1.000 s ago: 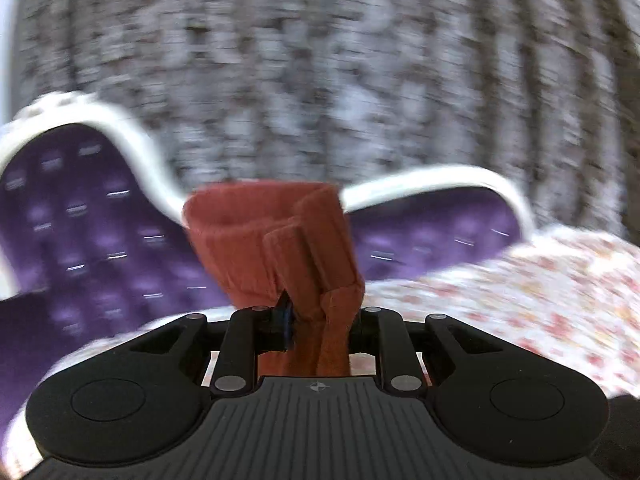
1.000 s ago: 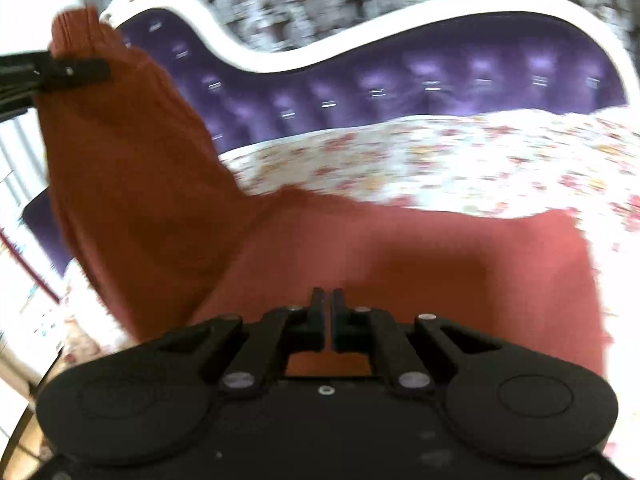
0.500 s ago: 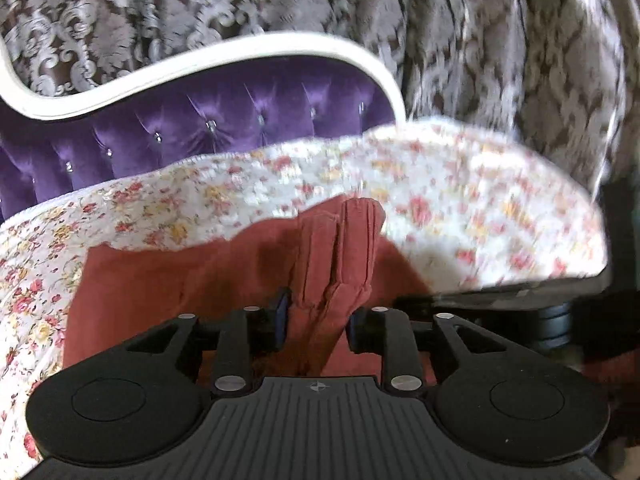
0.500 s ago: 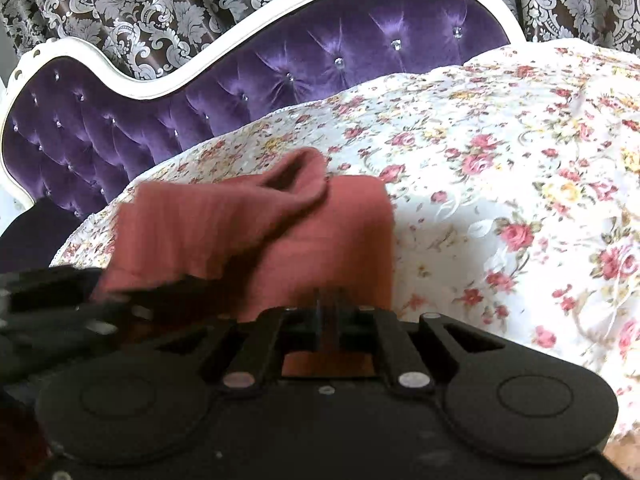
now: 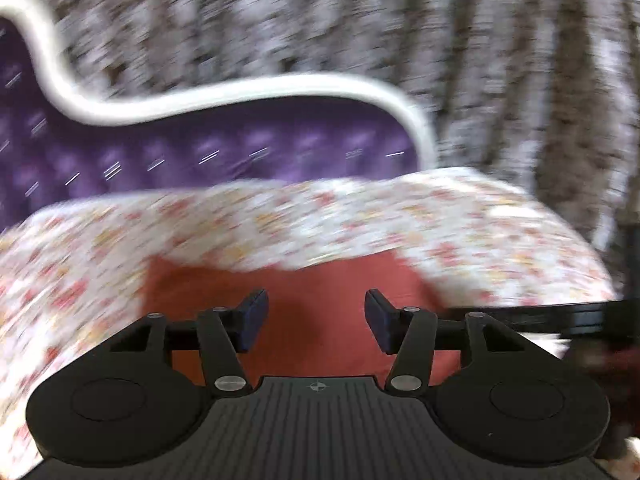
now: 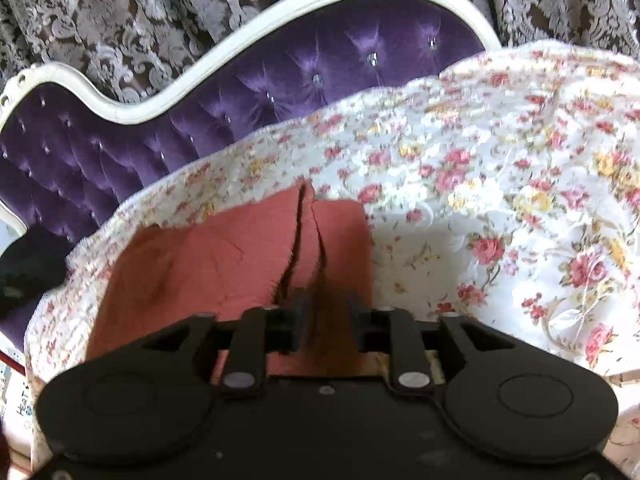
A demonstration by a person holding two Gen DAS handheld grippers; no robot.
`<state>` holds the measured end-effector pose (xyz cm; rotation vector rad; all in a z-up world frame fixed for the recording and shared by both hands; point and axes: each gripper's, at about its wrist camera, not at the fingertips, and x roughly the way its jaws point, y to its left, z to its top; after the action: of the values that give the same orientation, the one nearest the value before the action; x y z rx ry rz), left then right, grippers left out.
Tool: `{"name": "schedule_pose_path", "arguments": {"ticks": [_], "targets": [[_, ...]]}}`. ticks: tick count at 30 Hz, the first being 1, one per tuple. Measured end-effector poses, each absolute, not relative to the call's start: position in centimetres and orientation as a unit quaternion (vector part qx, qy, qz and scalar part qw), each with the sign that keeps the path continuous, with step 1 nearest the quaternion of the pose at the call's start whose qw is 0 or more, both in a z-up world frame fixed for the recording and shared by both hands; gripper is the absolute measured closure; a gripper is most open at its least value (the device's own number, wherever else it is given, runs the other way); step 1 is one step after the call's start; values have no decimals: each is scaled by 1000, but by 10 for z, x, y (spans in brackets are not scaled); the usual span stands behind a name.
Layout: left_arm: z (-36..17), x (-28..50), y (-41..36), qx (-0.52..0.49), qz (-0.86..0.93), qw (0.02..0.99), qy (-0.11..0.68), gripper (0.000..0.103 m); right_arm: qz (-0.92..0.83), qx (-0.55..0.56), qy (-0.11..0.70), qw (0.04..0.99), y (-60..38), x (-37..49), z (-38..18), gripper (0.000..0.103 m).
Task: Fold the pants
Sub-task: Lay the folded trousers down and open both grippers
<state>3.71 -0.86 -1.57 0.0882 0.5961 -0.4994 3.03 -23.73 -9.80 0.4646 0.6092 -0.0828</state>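
Centrally, folded rust pants (image 6: 240, 256) on floral bedspread (image 6: 500, 184) — left gripper (image 5: 316, 316) and right gripper (image 6: 326, 320) both just opened, jaws parted, gripping nothing.

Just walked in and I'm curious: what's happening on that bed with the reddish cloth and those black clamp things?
A person is folding rust-red pants on a floral bedspread, using a handheld two-finger gripper in each hand. The pants now lie folded over on the bedspread, in front of a purple tufted headboard. The left gripper and the right gripper have both just been opening; their jaws stand apart over the fabric, and nothing is pinched between them.
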Motion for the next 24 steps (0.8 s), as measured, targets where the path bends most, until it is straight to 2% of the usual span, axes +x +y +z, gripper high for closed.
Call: {"name": "schedule_pose_path", "arguments": {"ticks": [3, 6, 8, 10, 14, 18, 19, 20, 21, 22, 24], "targets": [[-38, 61, 18, 5, -181, 924, 335, 51, -31, 234, 281, 930, -234, 29, -91, 57], [-63, 78, 38, -11, -158, 907, 391, 51, -9, 245, 284, 927, -232, 36, -91, 45], [-81, 83, 43, -5, -164, 890, 425, 51, -1, 236, 298, 925, -226, 41, -95, 43], [-83, 81, 44, -4, -173, 893, 415, 50, -15, 213, 317, 924, -219, 47, -100, 31], [-77, 83, 48, -15, -175, 891, 418, 51, -7, 216, 328, 920, -214, 48, -109, 30], [-64, 82, 77, -43, -133, 914, 381, 49, 9, 208, 336, 919, -206, 52, -112, 29], [-60, 84, 88, -59, -122, 916, 379, 48, 8, 206, 337, 919, -204, 53, -112, 30], [-58, 87, 100, -75, -114, 915, 379, 45, 5, 206, 334, 920, -203, 54, -112, 36], [-57, 90, 111, -88, -107, 915, 380, 42, -2, 203, 331, 922, -202, 54, -111, 64], [-56, 92, 119, -96, -99, 914, 381, 41, -4, 201, 324, 924, -202, 54, -108, 76], [-53, 95, 132, -100, -82, 915, 382, 40, 12, 196, 308, 931, -198, 49, -93, 88]]}}
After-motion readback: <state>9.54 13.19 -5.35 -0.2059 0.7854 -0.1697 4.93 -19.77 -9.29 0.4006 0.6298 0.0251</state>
